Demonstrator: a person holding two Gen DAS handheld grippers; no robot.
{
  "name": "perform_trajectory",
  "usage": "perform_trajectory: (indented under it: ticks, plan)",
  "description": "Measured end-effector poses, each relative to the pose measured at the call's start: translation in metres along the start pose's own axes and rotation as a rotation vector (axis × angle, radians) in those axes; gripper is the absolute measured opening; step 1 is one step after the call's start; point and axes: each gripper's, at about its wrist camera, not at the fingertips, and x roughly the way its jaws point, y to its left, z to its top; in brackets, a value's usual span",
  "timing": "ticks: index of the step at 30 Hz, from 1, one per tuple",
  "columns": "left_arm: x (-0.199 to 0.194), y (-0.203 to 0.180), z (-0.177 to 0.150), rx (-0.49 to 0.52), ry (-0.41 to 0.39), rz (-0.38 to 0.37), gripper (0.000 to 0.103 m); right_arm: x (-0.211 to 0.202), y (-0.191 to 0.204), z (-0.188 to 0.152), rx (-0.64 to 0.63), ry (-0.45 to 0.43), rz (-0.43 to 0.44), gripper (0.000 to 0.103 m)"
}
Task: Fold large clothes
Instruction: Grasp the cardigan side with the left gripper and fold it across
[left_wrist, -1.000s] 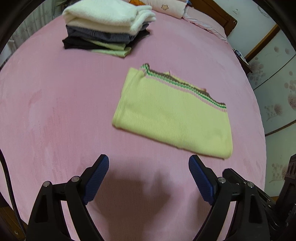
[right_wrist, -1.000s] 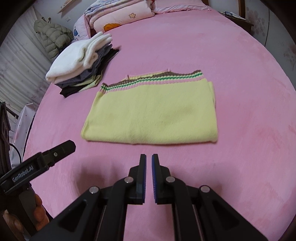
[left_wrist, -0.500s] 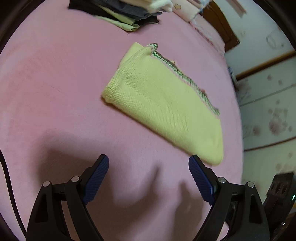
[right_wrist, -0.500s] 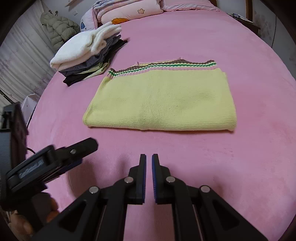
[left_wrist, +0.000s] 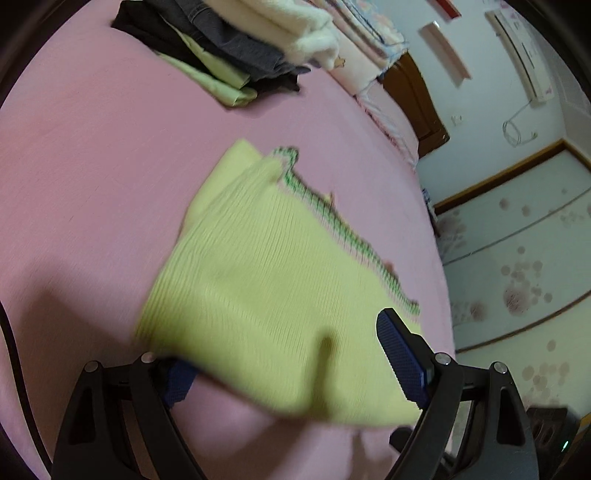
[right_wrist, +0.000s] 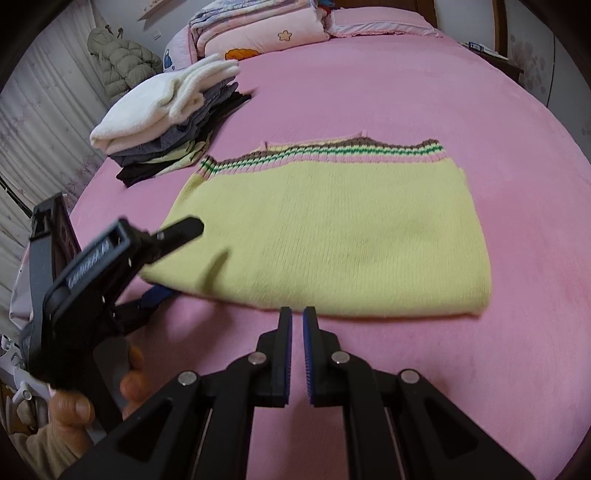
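Note:
A folded yellow sweater (right_wrist: 332, 236) with a striped brown, green and pink hem lies flat on the pink bed (right_wrist: 424, 92). It also shows in the left wrist view (left_wrist: 266, 291). My left gripper (left_wrist: 291, 365) is open, straddling the sweater's near left corner: one finger lies under the cloth edge, the other above it. In the right wrist view the left gripper (right_wrist: 162, 258) sits at that same corner. My right gripper (right_wrist: 297, 325) is shut and empty, with its tips just short of the sweater's near edge.
A stack of folded clothes (right_wrist: 166, 122) with a white item on top sits at the bed's far left, also in the left wrist view (left_wrist: 236, 48). Pink bedding (right_wrist: 258, 29) is piled at the headboard. A wall and wardrobe (left_wrist: 517, 258) stand beyond the bed's right side.
My left gripper has moved forward to the sweater's left corner and slid one finger under it. My right gripper has moved closer to the near edge, still shut.

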Motion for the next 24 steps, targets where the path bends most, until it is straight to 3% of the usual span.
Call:
perform_trajectory:
  ticks: [2,4,6,10,16,21,24]
  plan:
    - [0.007,-0.001,0.008,-0.031,-0.014,-0.019,0.086,0.000,-0.003,0.006,-0.002,-0.024,-0.007,0.006]
    - [0.008,0.000,0.013,-0.065,-0.031,-0.037,0.068,0.000,-0.004,0.014,-0.009,-0.050,-0.022,0.006]
    - [0.010,-0.002,0.019,-0.087,-0.048,-0.027,0.026,0.001,-0.005,0.022,-0.013,-0.074,-0.033,0.006]
    - [-0.002,-0.008,0.022,-0.048,-0.065,0.025,0.019,0.008,-0.001,0.038,-0.030,-0.109,-0.050,0.006]
    - [-0.019,-0.044,0.015,0.182,-0.126,0.104,0.016,0.033,0.009,0.045,-0.041,-0.087,-0.027,0.006]
    - [-0.025,-0.082,0.000,0.377,-0.123,0.087,0.015,0.068,0.004,0.032,-0.047,-0.012,-0.030,0.006]
    - [-0.028,-0.107,-0.009,0.493,-0.122,0.078,0.015,0.071,-0.009,0.032,0.007,-0.003,0.030,0.006]
